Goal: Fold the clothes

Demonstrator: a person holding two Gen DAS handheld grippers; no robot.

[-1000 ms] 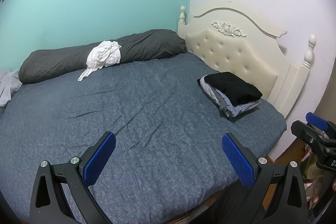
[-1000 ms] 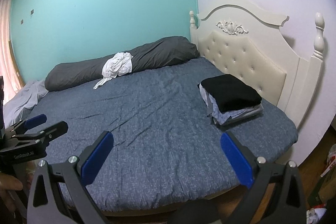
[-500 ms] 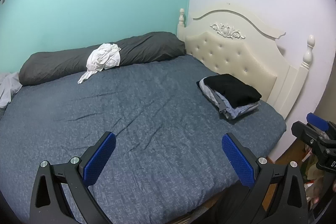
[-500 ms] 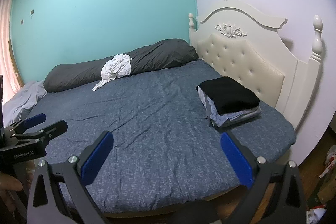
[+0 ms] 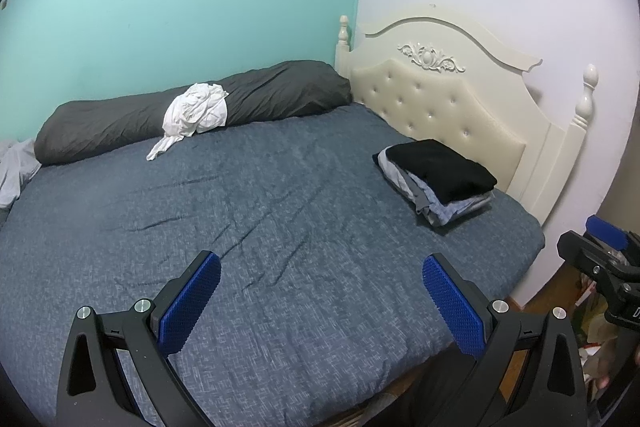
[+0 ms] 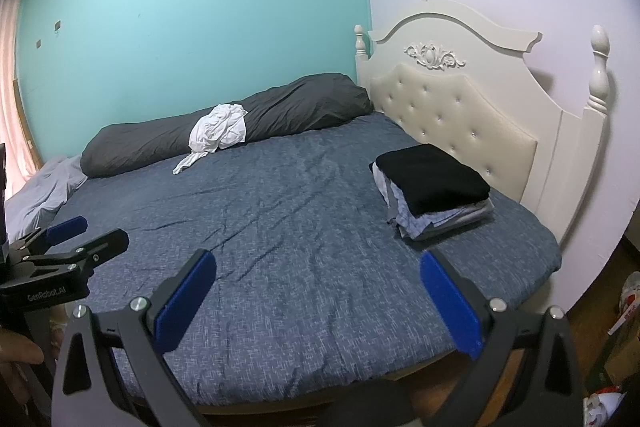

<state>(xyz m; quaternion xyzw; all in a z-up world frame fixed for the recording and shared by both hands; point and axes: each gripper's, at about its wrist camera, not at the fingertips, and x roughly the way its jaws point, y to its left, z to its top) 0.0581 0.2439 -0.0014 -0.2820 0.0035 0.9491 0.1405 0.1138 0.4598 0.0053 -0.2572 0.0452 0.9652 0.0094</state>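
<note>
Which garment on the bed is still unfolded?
The white garment, crumpled against the dark bolster; the others sit folded in the stack by the headboard.

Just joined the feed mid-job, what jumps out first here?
A crumpled white garment lies against the long grey bolster at the bed's far side. A folded stack topped with black sits by the cream headboard. Both the left tool and the right tool hang open, empty, over the blue bedspread.
</note>
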